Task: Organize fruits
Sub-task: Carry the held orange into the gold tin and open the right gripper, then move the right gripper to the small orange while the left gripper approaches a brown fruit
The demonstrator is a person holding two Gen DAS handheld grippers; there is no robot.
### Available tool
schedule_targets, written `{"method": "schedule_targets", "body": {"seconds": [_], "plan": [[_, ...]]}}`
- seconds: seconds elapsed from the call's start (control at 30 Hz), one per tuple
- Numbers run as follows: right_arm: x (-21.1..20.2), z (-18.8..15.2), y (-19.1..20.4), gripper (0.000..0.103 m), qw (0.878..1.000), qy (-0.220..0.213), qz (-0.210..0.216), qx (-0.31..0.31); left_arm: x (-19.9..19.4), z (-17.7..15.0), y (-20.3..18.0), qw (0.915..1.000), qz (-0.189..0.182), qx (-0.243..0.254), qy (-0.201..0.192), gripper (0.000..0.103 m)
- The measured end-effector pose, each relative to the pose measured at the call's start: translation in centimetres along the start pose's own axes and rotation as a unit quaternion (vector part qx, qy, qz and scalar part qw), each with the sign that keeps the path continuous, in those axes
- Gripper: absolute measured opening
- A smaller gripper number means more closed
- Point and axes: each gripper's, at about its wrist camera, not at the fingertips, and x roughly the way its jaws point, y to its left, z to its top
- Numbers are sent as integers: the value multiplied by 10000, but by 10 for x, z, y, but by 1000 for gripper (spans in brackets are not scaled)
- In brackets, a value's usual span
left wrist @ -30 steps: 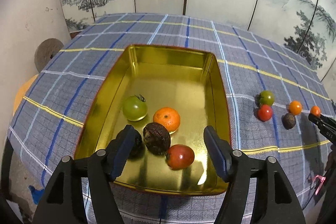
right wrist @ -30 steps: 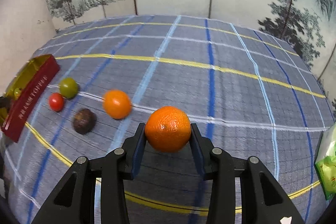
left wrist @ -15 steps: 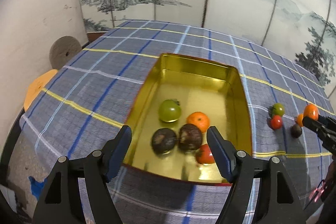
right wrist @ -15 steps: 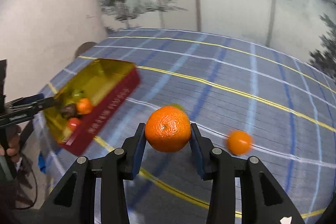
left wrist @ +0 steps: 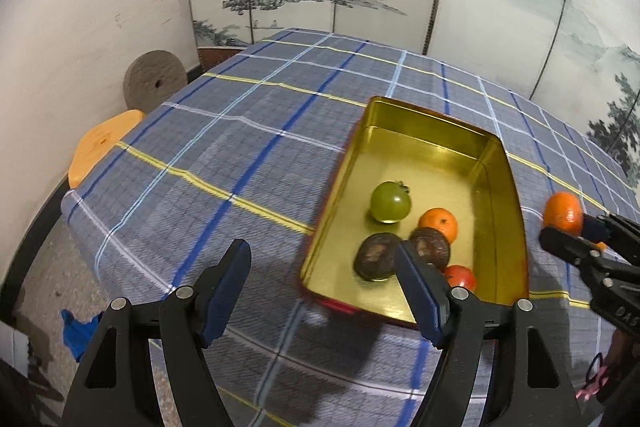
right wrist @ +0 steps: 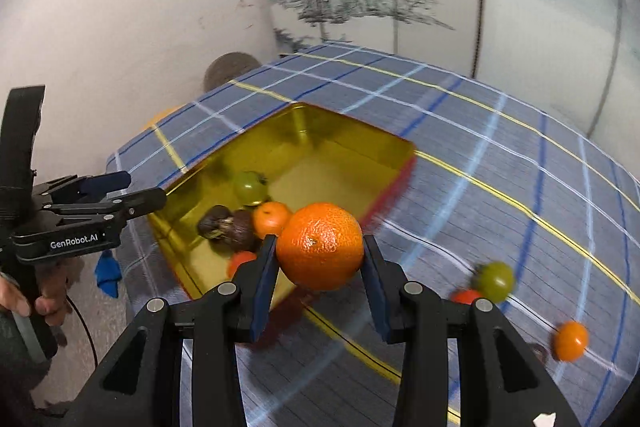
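My right gripper (right wrist: pixel 320 261) is shut on a large orange (right wrist: pixel 320 245) and holds it in the air by the near right edge of the gold tin tray (right wrist: pixel 352 139). It also shows in the left wrist view (left wrist: pixel 568 227) with the orange (left wrist: pixel 563 210). The tray (left wrist: pixel 424 115) holds a green tomato (left wrist: pixel 390 202), a small orange (left wrist: pixel 439 223), two dark brown fruits (left wrist: pixel 374 255) and a red tomato (left wrist: pixel 460 277). My left gripper (left wrist: pixel 324 287) is open and empty, above the table's front edge, left of the tray.
On the blue plaid cloth (right wrist: pixel 500 167) right of the tray lie a green tomato (right wrist: pixel 494 281), a red tomato (right wrist: pixel 466 295) and a small orange (right wrist: pixel 571 341). A grey disc (left wrist: pixel 154 79) and an orange stool (left wrist: pixel 102 147) stand beyond the table's left edge.
My right gripper has carried the orange left from the loose fruits to the tray's edge. My left gripper has drawn back and swung left, away from the tray.
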Motion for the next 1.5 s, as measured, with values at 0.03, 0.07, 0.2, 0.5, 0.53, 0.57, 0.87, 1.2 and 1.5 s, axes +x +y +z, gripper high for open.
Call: {"method": "schedule_targets", "body": {"seconds": [0.03,0.07,0.2,0.5,0.53,0.57,0.87,1.2,1.5], "plan": [[5,2,5,38,10000,31,10,-50,0,-1,3,10000,23,-25,11,74],[11,4,10,38,9999,68,11,-84,0,-1,5,10000,43,-33,20,74],[29,9,20,38,9997,174,36,-146,0,-2,13,9999,123,-56,47,74],[57,12,30,38,9986,375,-125,-360,1,-4,26,9996,233,-101,95,74],[59,12,30,38,9984,405,-132,-366,2,-5,26,9996,244,-97,106,74],[61,12,30,38,9983,427,-131,-369,2,-5,27,9996,249,-92,114,74],[70,8,33,38,9975,559,-96,-413,4,-8,32,9995,223,-141,164,74],[71,6,35,39,9973,596,-73,-422,6,-10,25,9996,108,-125,227,74],[61,10,34,47,9983,442,-104,-375,5,-10,15,9997,5,-54,229,74]]}}
